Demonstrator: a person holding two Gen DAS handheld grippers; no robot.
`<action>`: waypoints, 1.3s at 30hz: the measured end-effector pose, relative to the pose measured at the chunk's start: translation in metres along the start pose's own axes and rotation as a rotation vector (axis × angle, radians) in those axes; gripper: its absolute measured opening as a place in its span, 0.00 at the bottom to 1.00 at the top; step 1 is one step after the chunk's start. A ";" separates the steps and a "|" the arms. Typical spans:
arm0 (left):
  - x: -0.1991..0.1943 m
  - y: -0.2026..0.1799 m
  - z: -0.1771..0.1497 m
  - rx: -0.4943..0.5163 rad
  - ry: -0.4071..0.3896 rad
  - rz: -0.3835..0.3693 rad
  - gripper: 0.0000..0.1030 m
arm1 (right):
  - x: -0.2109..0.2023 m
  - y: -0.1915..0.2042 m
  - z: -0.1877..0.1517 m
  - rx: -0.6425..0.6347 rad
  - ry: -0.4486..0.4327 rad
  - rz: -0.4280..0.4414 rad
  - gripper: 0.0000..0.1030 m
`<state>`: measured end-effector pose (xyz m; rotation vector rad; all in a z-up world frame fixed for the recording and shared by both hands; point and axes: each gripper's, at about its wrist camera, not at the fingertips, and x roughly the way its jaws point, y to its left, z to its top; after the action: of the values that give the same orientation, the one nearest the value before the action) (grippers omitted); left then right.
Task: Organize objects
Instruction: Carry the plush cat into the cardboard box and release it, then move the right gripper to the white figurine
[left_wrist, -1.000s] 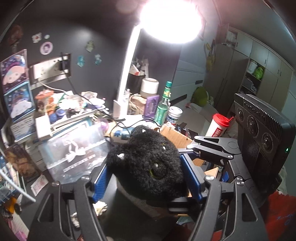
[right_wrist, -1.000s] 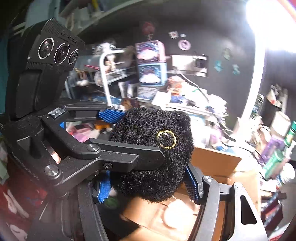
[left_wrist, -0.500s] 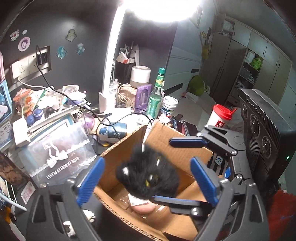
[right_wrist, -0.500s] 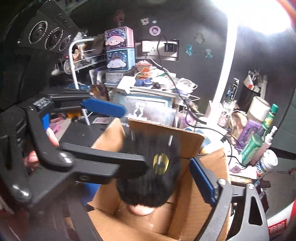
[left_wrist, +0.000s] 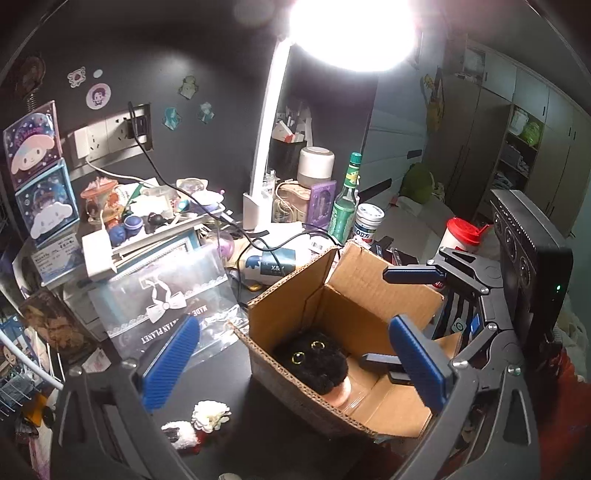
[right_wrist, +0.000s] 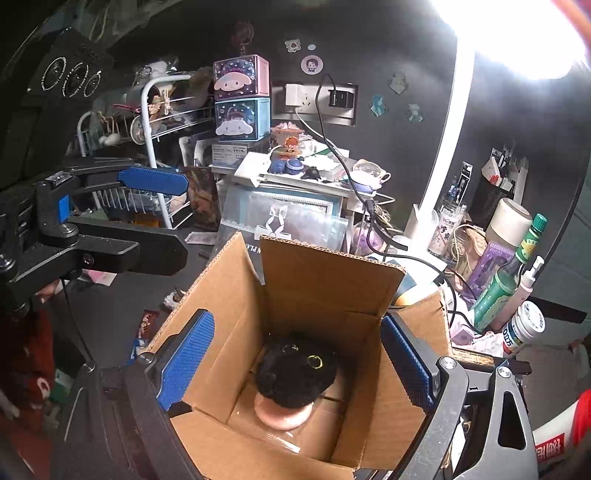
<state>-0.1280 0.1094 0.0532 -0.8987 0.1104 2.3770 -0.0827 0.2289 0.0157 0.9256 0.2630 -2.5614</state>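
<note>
Black plush (right_wrist: 295, 369) that both my grippers clamped a second ago now lies inside the box (right_wrist: 325, 280), left gripper (left_wrist: 291, 362) and right gripper (right_wrist: 295, 358) spread wide above it, so I judge this item stowed.

A fluffy black toy (right_wrist: 295, 373) sits at the bottom of a brown cardboard box (right_wrist: 325, 280). It is round and furry, with two little gold ring eyes looking up. Under it is something soft and pink (right_wrist: 282, 415) (I cannot tell what it is). The box is open at the top, with its flaps standing up. It rests on a dark desk. From the other side, the toy (left_wrist: 314, 360) is tucked in the near corner of the box (left_wrist: 369, 295).
</note>
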 end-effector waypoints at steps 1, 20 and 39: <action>-0.005 0.003 -0.002 -0.005 -0.007 0.004 0.99 | -0.001 0.004 0.001 -0.005 -0.004 0.003 0.88; -0.089 0.093 -0.111 -0.165 -0.036 0.227 0.99 | 0.034 0.159 0.012 -0.190 -0.007 0.334 0.88; -0.064 0.133 -0.217 -0.322 0.066 0.224 0.99 | 0.152 0.177 -0.067 -0.061 0.242 0.398 0.62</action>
<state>-0.0381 -0.0907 -0.0897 -1.1669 -0.1593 2.6202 -0.0746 0.0431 -0.1407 1.1377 0.2002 -2.0717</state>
